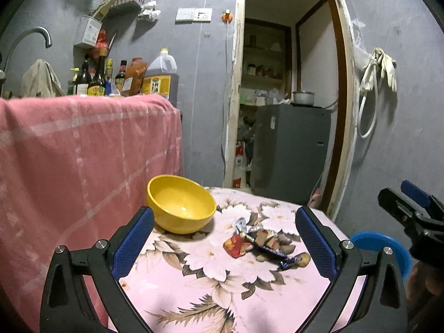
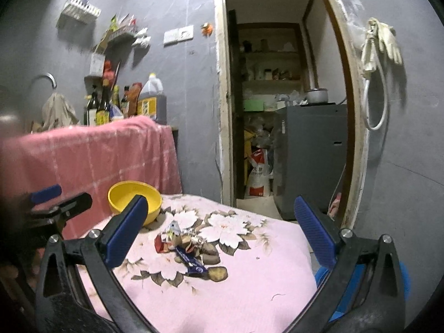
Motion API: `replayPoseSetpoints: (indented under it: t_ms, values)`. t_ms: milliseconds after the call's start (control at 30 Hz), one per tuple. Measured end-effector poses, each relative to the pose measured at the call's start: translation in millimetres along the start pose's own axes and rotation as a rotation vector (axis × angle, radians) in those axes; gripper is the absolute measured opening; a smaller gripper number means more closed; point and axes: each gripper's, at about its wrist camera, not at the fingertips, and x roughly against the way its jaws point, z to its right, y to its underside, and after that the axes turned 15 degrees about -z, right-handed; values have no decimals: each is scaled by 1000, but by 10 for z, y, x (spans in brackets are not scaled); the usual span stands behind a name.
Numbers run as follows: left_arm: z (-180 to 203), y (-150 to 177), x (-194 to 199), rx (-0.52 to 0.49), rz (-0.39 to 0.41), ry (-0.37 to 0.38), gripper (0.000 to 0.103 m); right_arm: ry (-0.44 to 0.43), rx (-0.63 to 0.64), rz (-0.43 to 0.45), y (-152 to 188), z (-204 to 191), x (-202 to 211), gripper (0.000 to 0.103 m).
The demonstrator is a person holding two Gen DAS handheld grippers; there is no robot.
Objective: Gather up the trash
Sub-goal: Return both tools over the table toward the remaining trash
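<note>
The trash (image 1: 258, 241) is a small heap of crumpled wrappers: a red foil scrap, a silvery twist, tan paper bits and a long dark-blue printed strip that trails off toward the camera. It lies on the counter (image 1: 194, 291), just beside the yellow bowl (image 1: 180, 204) and on the side of the bowl away from the pink draped cloth (image 1: 83, 144). The pieces look thin, light and springy, overlapping loosely rather than packed.

Nothing is held yet, so the step in hand is judged to be the approach. The left gripper (image 1: 224, 238) has its fingers wide apart, with the heap lying between them in its view but farther off. The right gripper (image 2: 222, 233) is likewise spread wide and empty, the heap between its blue ribbed pads (image 2: 125, 233) and beyond them.

The next move probably calls for one gripper to come down over a single wrapper, the blue strip (image 2: 191, 262) being the easiest edge to pinch, closing low against the cloth without bunching it.

The bowl is smooth, glossy, round and empty, a likely receptacle. The counter wears a soft pink cover printed with pale flowers and brown leaves. A blue round rim (image 1: 377, 242) shows past the counter's edge on the side opposite the bowl; what it is cannot be told.
</note>
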Motion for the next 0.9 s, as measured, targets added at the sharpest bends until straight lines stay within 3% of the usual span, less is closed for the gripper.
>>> replayPoseSetpoints:
  t_ms: [433,633,733,900]
  values:
    - [2,100,-531,-16,-131,-10,100,-14,36,-162,196,150,-582,103]
    - [8,70,-848,-57,-229,-28,99,-16,44,-295,242,200,-927,103]
    - [2,68,-1011,-69,-286,-23,99,-25,35,-384,297,227,-1108,90]
    - [4,89,-1283,-96,-392,-10,89,-37,60,-548,439,214,-1382,80]
